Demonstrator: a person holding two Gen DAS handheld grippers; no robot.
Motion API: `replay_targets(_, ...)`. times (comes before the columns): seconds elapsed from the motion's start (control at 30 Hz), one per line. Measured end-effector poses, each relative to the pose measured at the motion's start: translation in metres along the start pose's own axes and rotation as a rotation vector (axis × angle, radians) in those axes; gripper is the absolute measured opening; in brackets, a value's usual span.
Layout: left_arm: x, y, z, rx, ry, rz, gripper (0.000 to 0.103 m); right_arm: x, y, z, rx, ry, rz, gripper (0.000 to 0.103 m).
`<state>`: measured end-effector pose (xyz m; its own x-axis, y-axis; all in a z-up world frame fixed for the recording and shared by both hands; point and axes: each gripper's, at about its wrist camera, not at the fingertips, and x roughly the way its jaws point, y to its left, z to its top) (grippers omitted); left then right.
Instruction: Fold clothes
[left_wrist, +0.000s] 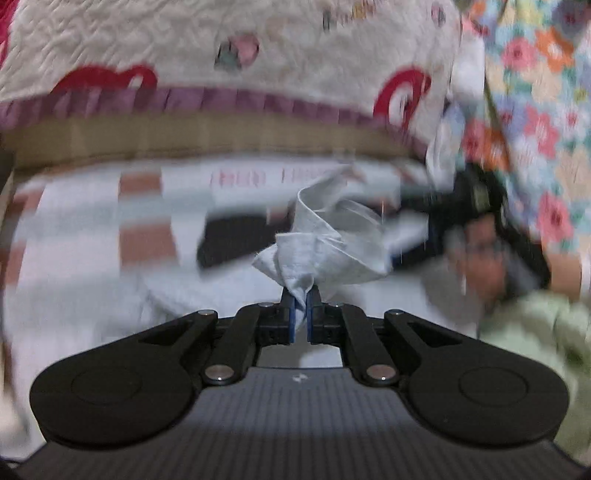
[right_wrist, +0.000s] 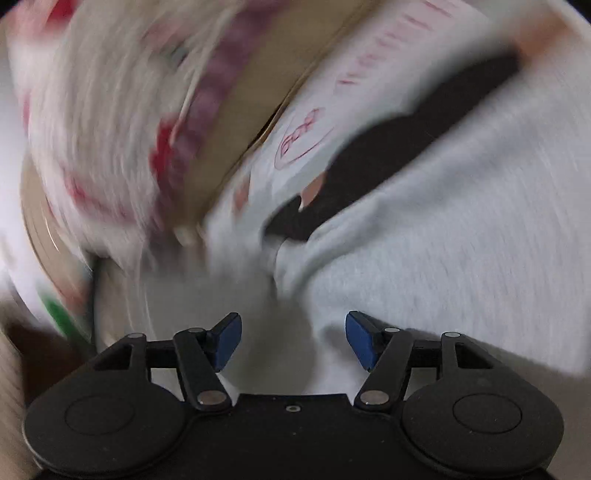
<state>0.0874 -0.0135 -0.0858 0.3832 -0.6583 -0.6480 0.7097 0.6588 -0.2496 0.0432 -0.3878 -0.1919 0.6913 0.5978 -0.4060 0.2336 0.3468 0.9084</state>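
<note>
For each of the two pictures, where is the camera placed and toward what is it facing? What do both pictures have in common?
Left wrist view: sits behind the left claw, facing a cream quilted blanket with red print; the claw is shut on a bunched corner of the pale grey garment; the person's hand with the other device shows at right.
Right wrist view: sits behind the right claw, open and holding nothing, looking down on the garment.
Shared: the garment, the blanket and heavy motion blur.

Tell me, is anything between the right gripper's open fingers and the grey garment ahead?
Nothing, in the right wrist view: the right gripper is open and empty, with only pale bedding before the grey garment.
</note>
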Motion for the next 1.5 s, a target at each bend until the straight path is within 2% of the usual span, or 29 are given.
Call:
replay_targets(0.03,-0.008,-0.007,-0.014,-0.005,0.026,0.002,0.005,-0.002,-0.007,0.001,0.066,-0.008,0.049,0.069)
replay_targets(0.1,-0.006,-0.006,-0.033,-0.042,0.073,0.018,0.006,0.002,-0.01,-0.002,0.118,-0.002,0.064,0.069)
replay_targets(0.13,-0.005,-0.004,-0.041,-0.067,0.077,0.023,0.006,0.005,-0.011,-0.003,0.133,0.004,0.066,0.069)
replay_targets(0.17,-0.005,-0.003,-0.044,-0.072,0.081,0.027,0.007,0.008,-0.005,-0.006,0.092,0.021,0.04,0.069)
replay_targets(0.23,-0.004,-0.003,-0.048,-0.077,0.084,0.034,0.015,0.014,0.007,-0.011,0.011,0.056,-0.013,0.069)
replay_targets(0.3,-0.008,-0.001,-0.045,-0.09,0.089,0.0,0.041,0.02,0.019,-0.017,-0.079,0.086,-0.061,0.069)
replay_targets(0.37,-0.016,0.003,-0.043,-0.116,0.089,-0.065,0.052,0.027,0.03,-0.024,-0.17,0.109,-0.102,0.069)
replay_targets(0.43,-0.024,0.014,-0.041,-0.163,0.082,-0.131,0.056,0.032,0.035,-0.027,-0.214,0.121,-0.109,0.069)
replay_targets(0.5,-0.031,0.033,-0.04,-0.272,0.051,-0.161,0.064,0.036,0.037,-0.027,-0.248,0.135,-0.108,0.069)
replay_targets(0.57,-0.03,0.06,-0.04,-0.486,0.032,-0.153,0.066,0.036,0.038,-0.027,-0.287,0.136,-0.106,0.068)
replay_targets(0.63,-0.027,0.084,-0.041,-0.704,0.01,-0.15,0.066,0.039,0.041,-0.024,-0.321,0.122,-0.116,0.059)
replay_targets(0.67,-0.024,0.09,-0.041,-0.742,-0.001,-0.123,0.067,0.04,0.042,-0.023,-0.334,0.115,-0.129,0.051)
replay_targets(0.7,-0.021,0.095,-0.041,-0.777,-0.013,-0.095,0.069,0.038,0.04,-0.022,-0.34,0.105,-0.151,0.039)
replay_targets(0.77,-0.006,0.1,-0.036,-0.733,-0.023,-0.021,0.069,0.043,0.036,-0.016,-0.313,0.085,-0.172,0.028)
replay_targets(0.87,0.024,0.109,-0.03,-0.707,0.006,0.045,0.069,0.046,0.035,-0.013,-0.304,0.068,-0.174,0.027)
replay_targets(0.93,0.034,0.111,-0.026,-0.708,-0.042,0.024,0.067,0.047,0.036,-0.013,-0.312,0.06,-0.175,0.028)
replay_targets(0.97,0.038,0.109,-0.02,-0.67,-0.054,0.047,0.052,0.047,0.038,-0.014,-0.335,0.062,-0.179,0.028)
replay_targets(1.0,0.042,0.107,-0.015,-0.631,-0.067,0.07,0.014,0.048,0.04,-0.015,-0.362,0.063,-0.183,0.024)
replay_targets(1.03,0.043,0.106,-0.011,-0.586,-0.07,0.101,0.011,0.049,0.044,-0.015,-0.405,0.062,-0.185,0.021)
replay_targets(1.13,0.047,0.103,0.003,-0.452,-0.081,0.189,0.01,0.053,0.058,-0.01,-0.526,0.048,-0.195,0.017)
replay_targets(1.27,0.048,0.103,0.008,-0.4,-0.097,0.226,0.01,0.064,0.065,-0.004,-0.598,0.065,-0.25,0.015)
replay_targets(1.5,0.057,0.115,0.004,-0.427,-0.076,0.242,0.01,0.068,0.064,0.003,-0.613,0.093,-0.266,0.013)
